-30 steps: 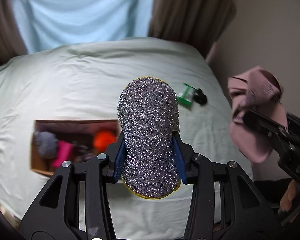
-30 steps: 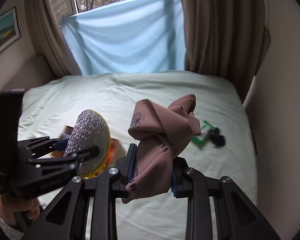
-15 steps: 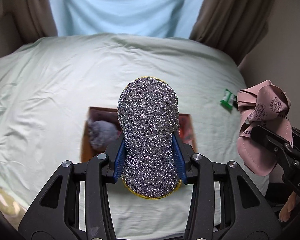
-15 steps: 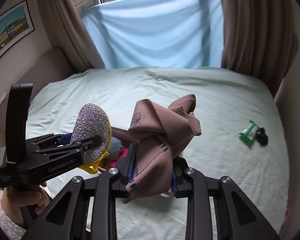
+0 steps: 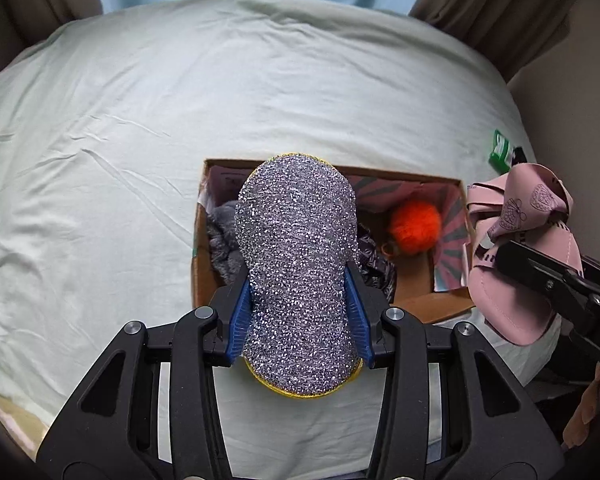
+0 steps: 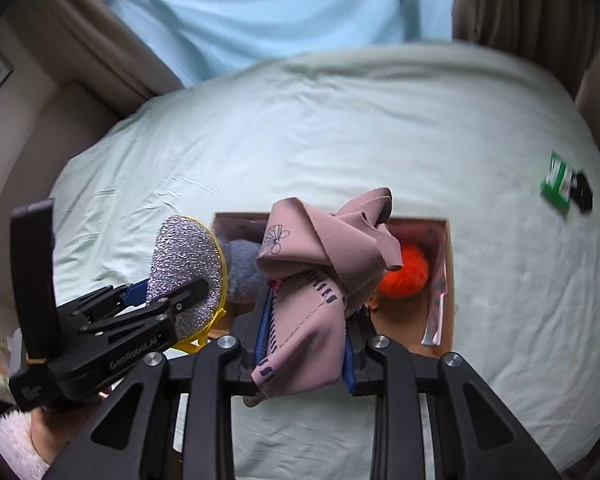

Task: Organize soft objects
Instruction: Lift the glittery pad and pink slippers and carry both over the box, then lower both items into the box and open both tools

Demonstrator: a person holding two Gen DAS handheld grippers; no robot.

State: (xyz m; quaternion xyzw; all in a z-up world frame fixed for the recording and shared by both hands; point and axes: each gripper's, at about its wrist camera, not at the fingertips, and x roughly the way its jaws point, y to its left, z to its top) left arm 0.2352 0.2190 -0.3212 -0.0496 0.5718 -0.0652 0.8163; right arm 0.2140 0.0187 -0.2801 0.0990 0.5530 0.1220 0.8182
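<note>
Fingers [image 5: 356, 312] clamp glitter sponge [image 5: 296, 264]; right-wrist view alone shows fingers [image 6: 262, 320] pinching pink cloth [image 6: 316, 280].

Both grippers have swung over the cardboard box [image 5: 428, 306]: a second ago it lay off to the left, now it sits right beneath the sparkly sponge [image 5: 296, 268] and the pink cloth [image 6: 312, 280]. The green packet [image 6: 556, 182] has slid toward the far right.

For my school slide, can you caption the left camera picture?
Left gripper holds a sparkly scrubber above a cardboard box of soft things on the bed.
</note>
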